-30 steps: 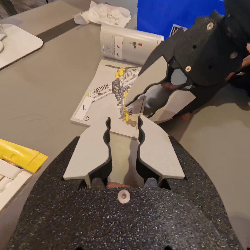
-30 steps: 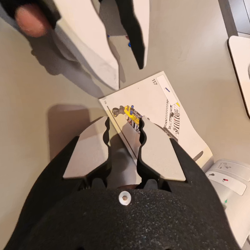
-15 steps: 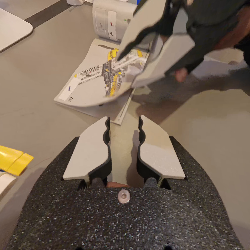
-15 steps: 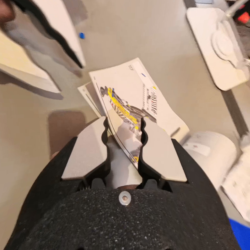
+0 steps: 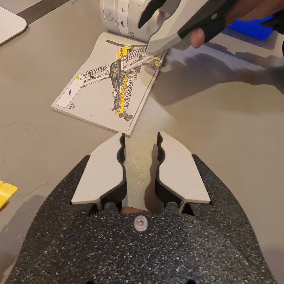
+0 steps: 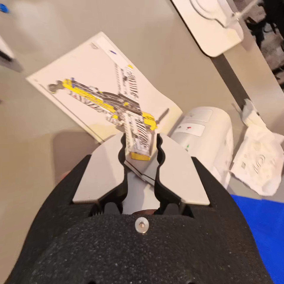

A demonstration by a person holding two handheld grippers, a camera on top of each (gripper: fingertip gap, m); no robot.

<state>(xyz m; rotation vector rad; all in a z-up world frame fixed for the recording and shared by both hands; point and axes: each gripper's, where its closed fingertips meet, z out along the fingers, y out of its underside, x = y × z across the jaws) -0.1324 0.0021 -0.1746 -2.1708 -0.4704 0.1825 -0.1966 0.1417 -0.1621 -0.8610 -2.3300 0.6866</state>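
Observation:
An open instruction booklet point(image 5: 104, 86) lies flat on the grey table point(image 5: 38, 138), showing a picture of a yellow, zebra-striped helicopter. Its other pages curl up in a roll point(image 5: 121, 16) at the far side. My left gripper point(image 5: 140, 135) is open and empty, just short of the booklet's near corner. My right gripper point(image 5: 144, 38) is open above the far right part of the page, and its lower finger point(image 5: 153, 46) touches the page. In the right wrist view the booklet point(image 6: 92, 76) passes under the right gripper point(image 6: 140, 135); the pads do not press on it.
A yellow piece point(image 5: 6, 190) lies at the left edge. A white rounded base plate point(image 6: 215, 30) stands beyond the booklet. A crumpled white wrapper point(image 6: 261, 161) lies by the page roll point(image 6: 204, 135). A blue surface point(image 6: 264, 230) is at the right. There is about 15 cm between the tips of the two grippers. From my left tips it is roughly 10 cm to the yellow piece point(image 5: 6, 190); from my right, 20 cm.
Half a second ago the page was lifted and bent at my right gripper; now it lies flat again. The right gripper moved toward the booklet's far edge. The left gripper drew back off the booklet.

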